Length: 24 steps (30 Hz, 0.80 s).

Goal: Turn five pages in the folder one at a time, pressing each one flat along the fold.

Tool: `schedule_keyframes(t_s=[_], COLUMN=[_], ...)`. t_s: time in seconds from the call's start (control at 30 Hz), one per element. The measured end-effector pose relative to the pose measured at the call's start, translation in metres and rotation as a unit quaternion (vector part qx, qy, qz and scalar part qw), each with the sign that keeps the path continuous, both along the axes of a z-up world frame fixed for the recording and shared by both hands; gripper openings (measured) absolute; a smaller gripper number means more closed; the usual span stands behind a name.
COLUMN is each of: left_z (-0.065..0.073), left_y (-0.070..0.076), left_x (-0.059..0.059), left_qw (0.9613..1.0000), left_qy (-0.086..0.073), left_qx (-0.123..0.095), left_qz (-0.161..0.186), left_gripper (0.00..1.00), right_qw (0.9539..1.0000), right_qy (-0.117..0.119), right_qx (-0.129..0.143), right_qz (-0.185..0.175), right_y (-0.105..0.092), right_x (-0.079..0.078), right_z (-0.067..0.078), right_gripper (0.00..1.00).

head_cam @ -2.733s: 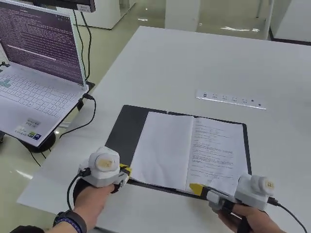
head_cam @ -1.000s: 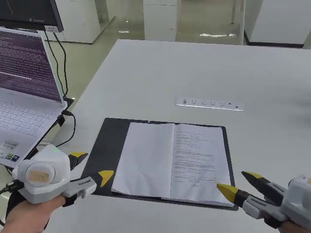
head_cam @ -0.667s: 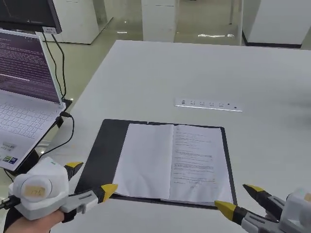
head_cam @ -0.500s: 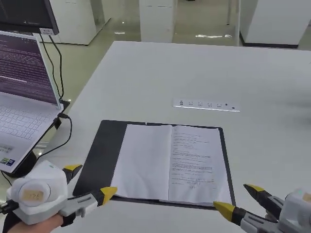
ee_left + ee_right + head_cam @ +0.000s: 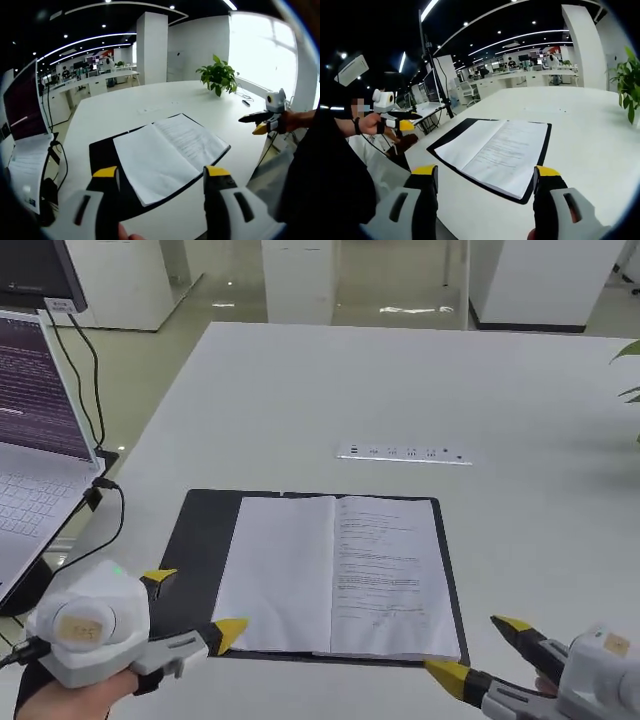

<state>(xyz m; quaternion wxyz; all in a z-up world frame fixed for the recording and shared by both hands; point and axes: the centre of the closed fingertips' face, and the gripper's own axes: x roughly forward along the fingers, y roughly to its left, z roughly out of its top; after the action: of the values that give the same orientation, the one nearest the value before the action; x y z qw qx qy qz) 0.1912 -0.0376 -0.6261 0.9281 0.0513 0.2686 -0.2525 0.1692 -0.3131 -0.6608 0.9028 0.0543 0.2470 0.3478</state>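
The black folder point(image 5: 196, 538) lies open on the white table, a blank page point(image 5: 275, 572) on its left and a printed page point(image 5: 386, 575) on its right, both flat. My left gripper point(image 5: 195, 605) hovers open off the folder's near left corner, nothing between its yellow fingertips point(image 5: 230, 630). Off the near right corner my right gripper point(image 5: 478, 650) is open and empty too. The left gripper view looks across the folder point(image 5: 165, 150) between my open left gripper point(image 5: 161, 172). In the right gripper view the folder point(image 5: 495, 150) lies beyond my open right gripper point(image 5: 486, 171).
A laptop point(image 5: 25, 460) stands on the left with a cable point(image 5: 100, 502) hanging by the table edge. A white power strip point(image 5: 403, 453) lies behind the folder. A plant point(image 5: 218, 75) stands at the table's far right. The near table edge runs just below the folder.
Both grippers have pulled back from the folder's near edge and opened. Over the last second they have held almost still. The head camera has shifted right.
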Motion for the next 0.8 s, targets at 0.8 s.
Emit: schedule_keyframes(t_s=[0.8], left_z=[-0.036], left_y=[-0.129], left_x=[0.051], left_qw=[0.9913], left_qy=[0.021], left_qx=[0.003], left_qz=[-0.130], left_gripper=[0.65], right_qw=[0.9990], right_qy=[0.032], right_qx=[0.012], right_qz=[-0.028], right_y=[-0.014], right_x=[-0.018], right_z=[-0.009], right_gripper=[0.75])
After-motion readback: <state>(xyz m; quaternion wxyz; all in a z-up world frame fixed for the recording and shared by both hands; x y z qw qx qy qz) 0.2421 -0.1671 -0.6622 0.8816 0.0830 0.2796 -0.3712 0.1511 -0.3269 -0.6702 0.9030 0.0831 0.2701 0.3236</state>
